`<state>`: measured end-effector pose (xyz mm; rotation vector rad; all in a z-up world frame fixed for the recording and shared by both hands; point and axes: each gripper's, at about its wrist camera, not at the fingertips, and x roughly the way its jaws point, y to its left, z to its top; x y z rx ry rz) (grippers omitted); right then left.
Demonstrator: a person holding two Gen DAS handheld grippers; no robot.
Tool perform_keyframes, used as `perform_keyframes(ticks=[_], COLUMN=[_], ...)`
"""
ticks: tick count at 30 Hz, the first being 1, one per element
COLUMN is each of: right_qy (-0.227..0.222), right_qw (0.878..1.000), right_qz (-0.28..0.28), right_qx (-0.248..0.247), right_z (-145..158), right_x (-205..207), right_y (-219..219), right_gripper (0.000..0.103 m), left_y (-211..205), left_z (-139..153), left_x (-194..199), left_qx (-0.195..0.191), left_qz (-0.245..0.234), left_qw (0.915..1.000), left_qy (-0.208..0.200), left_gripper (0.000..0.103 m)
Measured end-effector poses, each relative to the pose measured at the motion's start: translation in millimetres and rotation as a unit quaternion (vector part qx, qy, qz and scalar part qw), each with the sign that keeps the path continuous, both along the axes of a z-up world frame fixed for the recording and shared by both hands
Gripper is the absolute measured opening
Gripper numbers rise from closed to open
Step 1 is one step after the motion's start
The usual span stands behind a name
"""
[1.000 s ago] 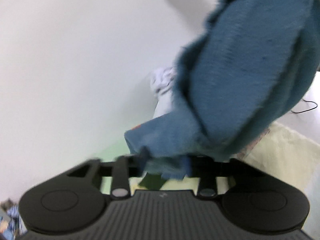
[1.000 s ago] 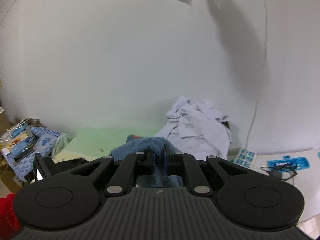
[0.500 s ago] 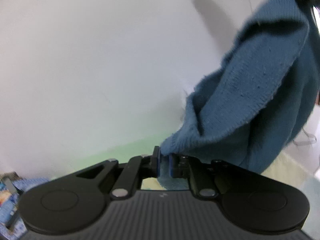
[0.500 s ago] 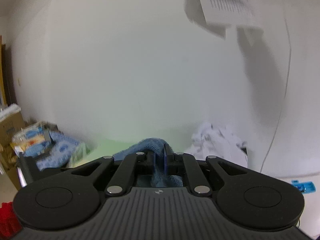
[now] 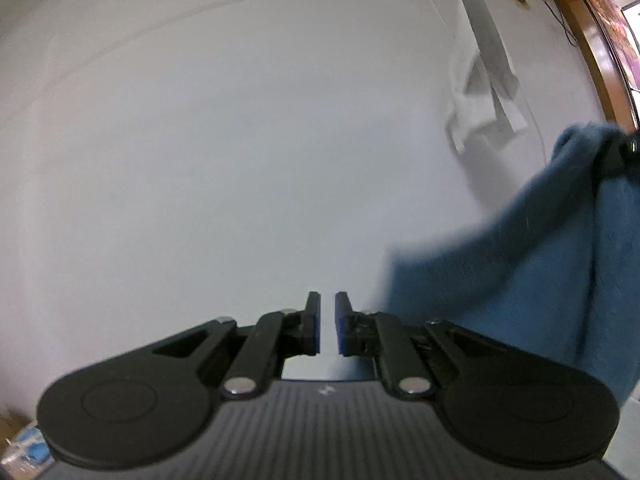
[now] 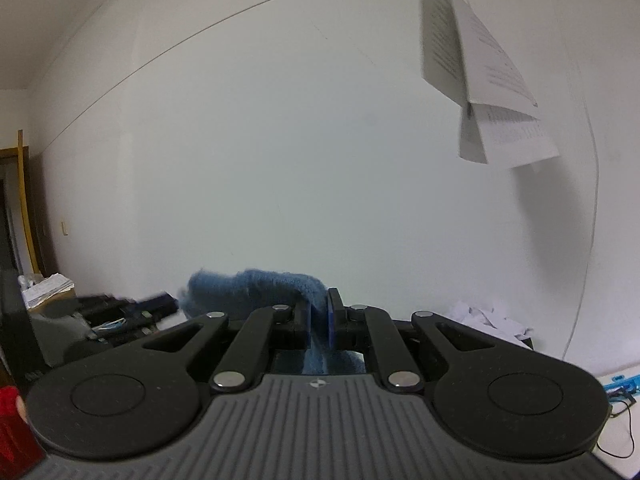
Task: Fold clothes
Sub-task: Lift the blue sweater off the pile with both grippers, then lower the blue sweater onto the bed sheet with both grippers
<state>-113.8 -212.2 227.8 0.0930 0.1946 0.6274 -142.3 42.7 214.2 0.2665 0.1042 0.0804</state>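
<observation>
A blue knitted garment (image 6: 256, 288) is pinched between the pads of my right gripper (image 6: 319, 320), which is shut on it; the cloth bunches over the left finger and hangs below. In the left wrist view the same blue garment (image 5: 540, 272) hangs at the right, blurred, from the right gripper (image 5: 618, 156) near the edge. My left gripper (image 5: 328, 324) is held level in front of the white wall. Its jaws are almost together, with only a thin slit, and nothing shows between the pads. The garment's edge passes behind its right finger.
Sheets of paper (image 6: 480, 80) hang on the white wall; the left wrist view shows the paper (image 5: 484, 92) too. A crumpled white garment (image 6: 488, 316) lies low at the right. Boxes and clutter (image 6: 44, 288) stand at the left. A wooden door frame (image 5: 592, 40) is far right.
Both grippers have risen, so the views now show mostly wall. The left gripper closed on the blue garment half a second ago; now the cloth is no longer between its pads.
</observation>
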Motion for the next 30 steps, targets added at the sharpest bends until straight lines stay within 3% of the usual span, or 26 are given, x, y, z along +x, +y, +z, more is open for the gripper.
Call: perform_keyframes(ticks=[3, 5, 6, 8, 10, 15, 18, 21, 25, 30], right_qy=[0.016, 0.038, 0.053, 0.084, 0.099, 0.155, 0.183, 0.199, 0.219, 0.210], right_qw=[0.999, 0.996, 0.994, 0.987, 0.978, 0.952, 0.943, 0.937, 0.941, 0.959], right_qz=[-0.031, -0.060, -0.073, -0.105, -0.142, -0.215, -0.229, -0.242, -0.231, -0.182], right_qx=[-0.034, -0.061, -0.068, -0.090, -0.113, -0.154, -0.157, -0.156, -0.112, -0.053], right_z=[-25.6, -51.6, -64.9, -99.0, -130.4, -207.4, -243.0, -267.5, -265.7, -243.1], right_x=[6.7, 19.9, 27.8, 48.9, 68.4, 121.6, 135.2, 145.1, 147.4, 123.5], right_y=[22.2, 34.3, 36.0, 37.1, 34.0, 13.3, -4.0, -25.9, -48.0, -61.2], right_gripper=[0.007, 0.007, 0.007, 0.007, 0.007, 0.007, 0.007, 0.007, 0.007, 0.007], left_y=[9.0, 11.8, 11.7, 10.3, 2.7, -4.7, -16.1, -32.1, -56.3, -64.5], left_z=[-10.5, -30.6, -45.6, -82.3, -120.9, -210.3, -245.5, -268.0, -287.5, -297.9], left_x=[-12.0, -13.0, -11.3, -6.1, 6.0, 37.3, 50.0, 68.1, 104.2, 125.2], left_qx=[0.000, 0.011, 0.013, 0.014, 0.004, -0.035, -0.046, -0.041, -0.024, -0.057], left_qz=[-0.019, -0.029, -0.038, -0.057, -0.079, -0.093, -0.091, -0.091, -0.105, -0.141], left_qw=[0.9996, 0.9985, 0.9973, 0.9933, 0.9867, 0.9592, 0.9487, 0.9451, 0.9363, 0.9204], left_qy=[0.021, 0.045, 0.062, 0.099, 0.142, 0.265, 0.299, 0.311, 0.334, 0.360], left_gripper=[0.021, 0.036, 0.041, 0.068, 0.074, 0.076, 0.076, 0.081, 0.085, 0.086])
